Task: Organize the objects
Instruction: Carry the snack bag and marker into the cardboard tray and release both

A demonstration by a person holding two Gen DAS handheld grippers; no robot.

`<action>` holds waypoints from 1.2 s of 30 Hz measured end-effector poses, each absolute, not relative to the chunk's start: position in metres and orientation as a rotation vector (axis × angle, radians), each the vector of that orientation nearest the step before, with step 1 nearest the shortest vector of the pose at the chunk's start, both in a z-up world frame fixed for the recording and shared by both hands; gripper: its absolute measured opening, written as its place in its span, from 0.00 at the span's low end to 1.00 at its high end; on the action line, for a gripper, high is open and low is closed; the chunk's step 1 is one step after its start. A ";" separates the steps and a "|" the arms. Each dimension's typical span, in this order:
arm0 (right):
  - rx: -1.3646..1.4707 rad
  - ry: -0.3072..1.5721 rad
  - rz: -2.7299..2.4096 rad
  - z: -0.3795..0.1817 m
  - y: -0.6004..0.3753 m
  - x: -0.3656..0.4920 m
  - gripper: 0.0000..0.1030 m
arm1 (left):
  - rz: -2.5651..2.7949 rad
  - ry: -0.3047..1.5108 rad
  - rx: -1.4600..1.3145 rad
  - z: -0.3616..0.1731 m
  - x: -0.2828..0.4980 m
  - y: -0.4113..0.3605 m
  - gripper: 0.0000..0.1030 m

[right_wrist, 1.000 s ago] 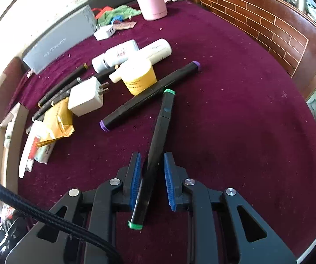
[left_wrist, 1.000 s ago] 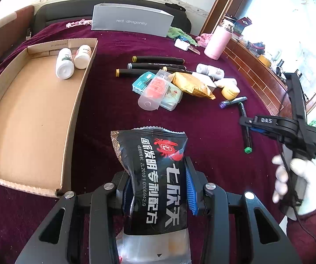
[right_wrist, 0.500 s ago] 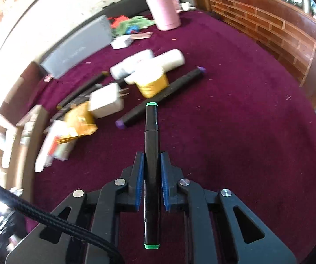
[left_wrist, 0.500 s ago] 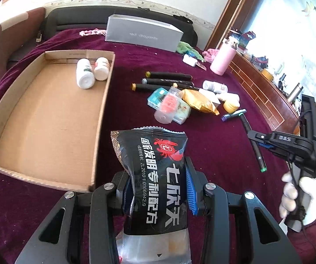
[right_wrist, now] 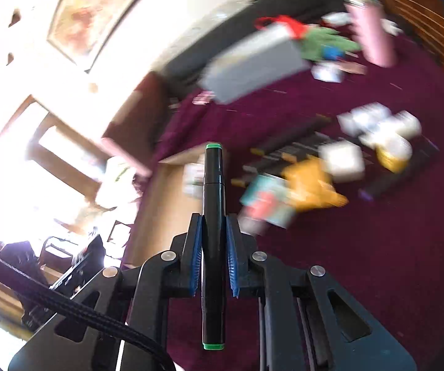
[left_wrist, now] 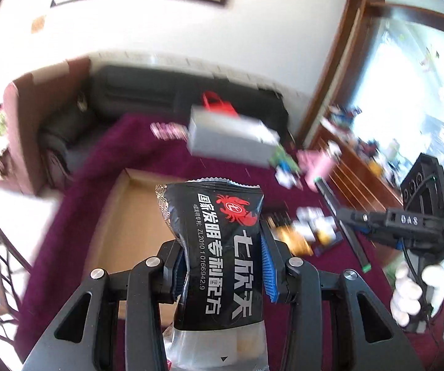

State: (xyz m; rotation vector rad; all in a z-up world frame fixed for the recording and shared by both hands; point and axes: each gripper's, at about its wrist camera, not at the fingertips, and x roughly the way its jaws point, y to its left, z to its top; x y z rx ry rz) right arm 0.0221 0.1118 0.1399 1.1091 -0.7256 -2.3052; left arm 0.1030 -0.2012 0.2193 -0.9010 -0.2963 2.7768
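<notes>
My left gripper (left_wrist: 222, 262) is shut on a black snack packet (left_wrist: 218, 247) with a red crab logo, held upright above the dark red cloth. Behind the packet lies the open cardboard tray (left_wrist: 129, 222), partly hidden by it. My right gripper (right_wrist: 214, 256) is shut on a black marker with green end caps (right_wrist: 213, 210), pointing away from me. In the left wrist view that right gripper (left_wrist: 355, 219) shows at the right with the marker (left_wrist: 342, 216), held by a white-gloved hand (left_wrist: 407, 293). The tray (right_wrist: 160, 204) lies beyond the marker's tip.
Blurred loose items lie on the cloth to the right: black markers (right_wrist: 296, 142), an orange packet (right_wrist: 311, 185), white bottles (right_wrist: 376, 120), a white charger (right_wrist: 342, 157). A grey box (right_wrist: 252, 65) and a pink bottle (right_wrist: 373, 34) stand at the back.
Both grippers rose and tilted up, so the room's wall came into view. The right gripper closed on the green-capped marker and lifted it off the cloth. The left kept hold of the packet.
</notes>
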 end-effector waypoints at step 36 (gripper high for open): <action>1.501 -0.568 -2.202 0.013 -0.090 -0.180 0.13 | 2.813 -0.349 -1.437 0.038 -0.120 -0.264 0.34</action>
